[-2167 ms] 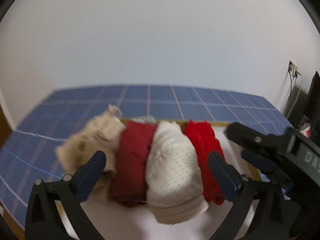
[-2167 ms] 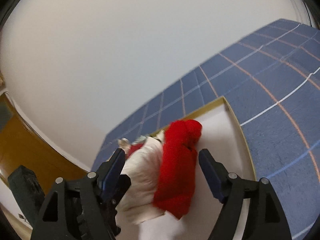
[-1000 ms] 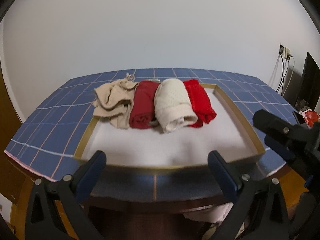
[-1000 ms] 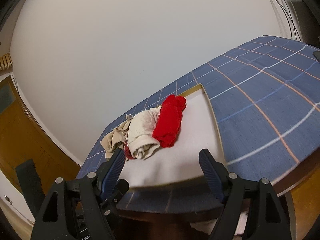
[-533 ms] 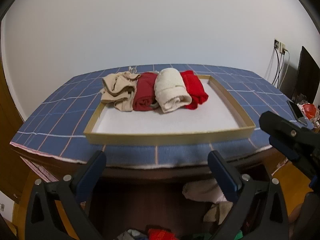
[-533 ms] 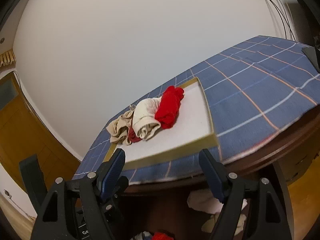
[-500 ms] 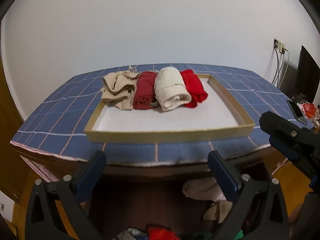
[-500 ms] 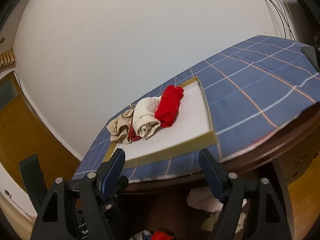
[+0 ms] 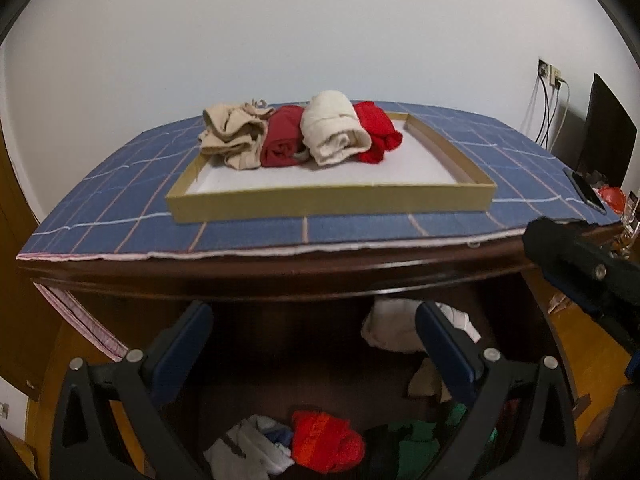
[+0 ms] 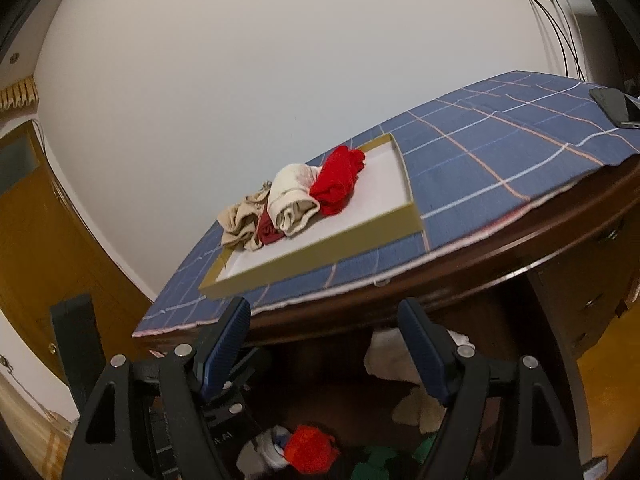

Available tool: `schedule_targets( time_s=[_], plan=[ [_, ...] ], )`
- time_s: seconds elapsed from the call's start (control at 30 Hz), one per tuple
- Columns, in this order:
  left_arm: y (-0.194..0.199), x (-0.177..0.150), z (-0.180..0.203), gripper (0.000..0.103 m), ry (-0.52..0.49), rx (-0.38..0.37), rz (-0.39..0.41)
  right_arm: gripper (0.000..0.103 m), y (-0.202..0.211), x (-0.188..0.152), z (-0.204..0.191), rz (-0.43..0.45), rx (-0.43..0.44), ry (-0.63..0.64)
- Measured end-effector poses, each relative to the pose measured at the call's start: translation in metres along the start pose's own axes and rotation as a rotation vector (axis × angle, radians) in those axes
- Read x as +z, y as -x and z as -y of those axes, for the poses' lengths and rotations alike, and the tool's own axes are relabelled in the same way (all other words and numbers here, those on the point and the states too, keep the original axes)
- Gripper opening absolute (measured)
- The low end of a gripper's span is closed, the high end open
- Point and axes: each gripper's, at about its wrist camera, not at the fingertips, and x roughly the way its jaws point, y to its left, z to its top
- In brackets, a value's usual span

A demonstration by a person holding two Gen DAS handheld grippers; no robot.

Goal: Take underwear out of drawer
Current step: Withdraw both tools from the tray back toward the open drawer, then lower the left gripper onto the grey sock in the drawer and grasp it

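Below the table's front edge a dark wooden drawer (image 9: 288,360) stands open. In it lie a red piece of underwear (image 9: 326,446), a white one (image 9: 394,330), a white-and-blue one (image 9: 248,454) and something green (image 9: 416,440). My left gripper (image 9: 312,320) hangs open and empty over the drawer. My right gripper (image 10: 324,312) is also open and empty, above the same red piece (image 10: 308,450). On the table a shallow gold-rimmed tray (image 9: 328,200) holds beige, dark red, cream and bright red rolled pieces (image 9: 334,132).
A blue checked cloth (image 9: 120,184) covers the table. A phone (image 9: 586,192) lies near its right corner. A black screen (image 9: 608,136) and wall socket with cables (image 9: 550,76) are at the right. A wooden door (image 10: 40,240) stands at the left.
Both grippers have drawn back from the tray and sunk a little. The table's front edge has risen in view and the open drawer with its clothes now shows below it.
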Motion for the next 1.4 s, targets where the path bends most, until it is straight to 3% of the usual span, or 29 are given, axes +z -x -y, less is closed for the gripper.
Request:
schedule_targets(
  time_s=[0.47, 1.07, 1.4],
  plan=[
    [0.005, -0.024, -0.004, 0.102, -0.027, 0.002, -0.023, 0.078, 0.009, -0.027, 0.014, -0.046, -0.041, 0.014],
    [0.006, -0.051, -0.052, 0.102, -0.029, 0.048, -0.075, 0.078, 0.022, -0.053, 0.03, -0.091, -0.117, 0.051],
    [-0.01, -0.063, -0.061, 0.101, 0.011, -0.071, -0.225, 0.078, 0.018, -0.065, 0.026, -0.14, -0.093, 0.067]
  ],
)
